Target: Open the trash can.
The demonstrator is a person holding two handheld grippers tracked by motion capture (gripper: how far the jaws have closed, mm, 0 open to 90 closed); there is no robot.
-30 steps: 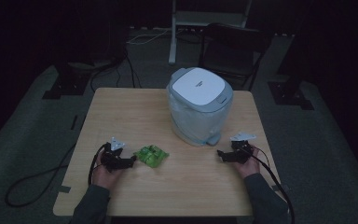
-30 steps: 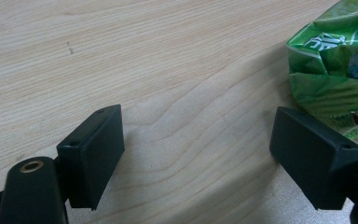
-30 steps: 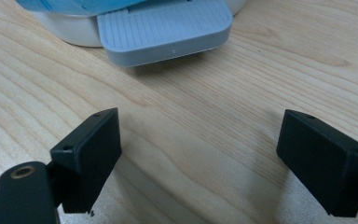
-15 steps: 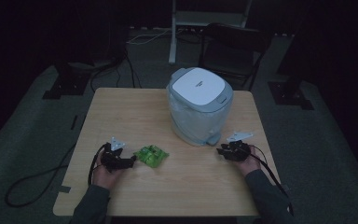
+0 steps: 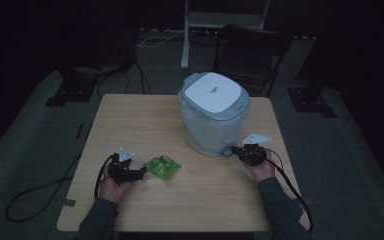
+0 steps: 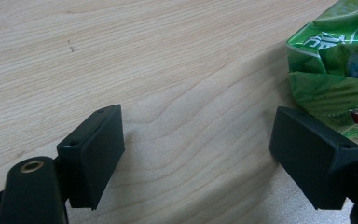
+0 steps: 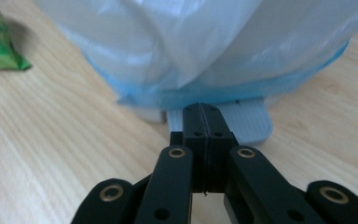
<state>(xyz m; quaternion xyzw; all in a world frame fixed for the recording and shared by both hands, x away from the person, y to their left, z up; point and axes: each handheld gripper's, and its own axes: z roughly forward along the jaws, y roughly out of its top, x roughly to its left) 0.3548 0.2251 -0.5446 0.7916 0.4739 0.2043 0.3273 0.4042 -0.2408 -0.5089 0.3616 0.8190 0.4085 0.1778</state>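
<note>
dim, murky high view; bright, soft-shadowed, slightly blurred close views

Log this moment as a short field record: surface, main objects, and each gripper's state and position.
surface: wooden table
bin: small pedal bin with white lid, lined with a plastic bag, at the far right of the table
pedal: grey foot pedal at the bin's base
wrapper: crumpled green wrapper, front left
left gripper: open, beside the wrapper
right gripper: shut, tips over the pedal

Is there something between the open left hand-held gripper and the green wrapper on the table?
Nothing visible. The left hand-held gripper has bare wood between its jaws, and the green wrapper lies just ahead beside the right-hand jaw.
</note>
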